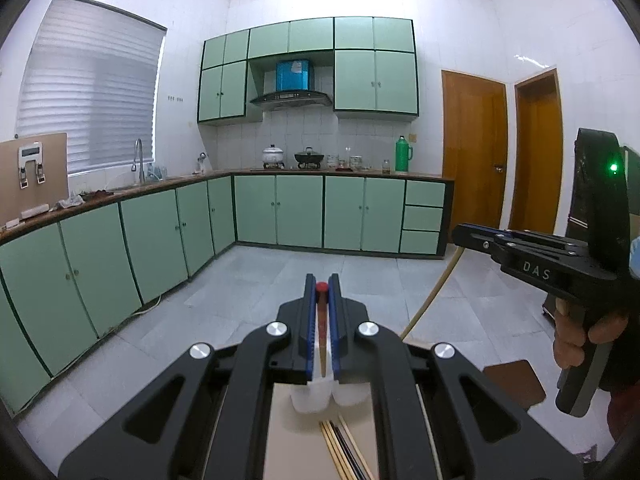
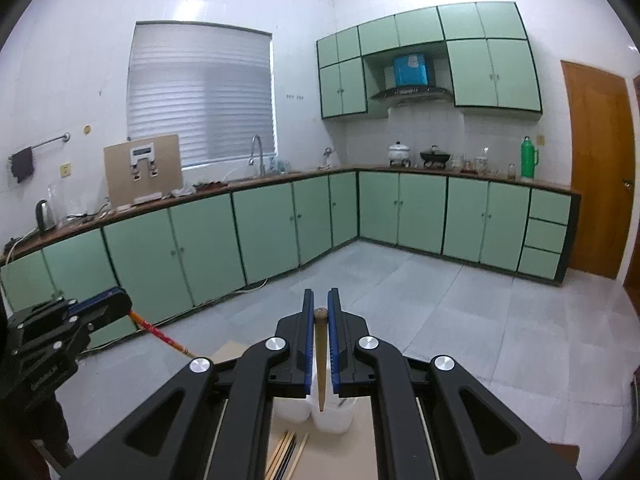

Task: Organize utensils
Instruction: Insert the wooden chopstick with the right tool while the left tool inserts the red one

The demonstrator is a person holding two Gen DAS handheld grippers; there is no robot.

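My left gripper (image 1: 322, 284) is shut on a red-tipped chopstick (image 1: 321, 320) that hangs tip down over a white holder cup (image 1: 310, 398). It also shows in the right wrist view (image 2: 120, 302), with the red chopstick (image 2: 158, 332) slanting down from it. My right gripper (image 2: 321, 300) is shut on a plain wooden chopstick (image 2: 321, 360) with its tip over a second white holder cup (image 2: 334, 418). It also shows in the left wrist view (image 1: 464, 232), with its chopstick (image 1: 434, 292) trailing down. Several loose chopsticks (image 1: 344, 452) lie on the beige table (image 1: 296, 448) in front of the cups.
A brown mat (image 1: 516, 384) lies on the floor at the right. Green base cabinets (image 2: 240, 232) line the far walls under a counter with a sink tap (image 2: 258, 152), pots and a green thermos (image 2: 529, 158). Wooden doors (image 1: 476, 152) stand at the right.
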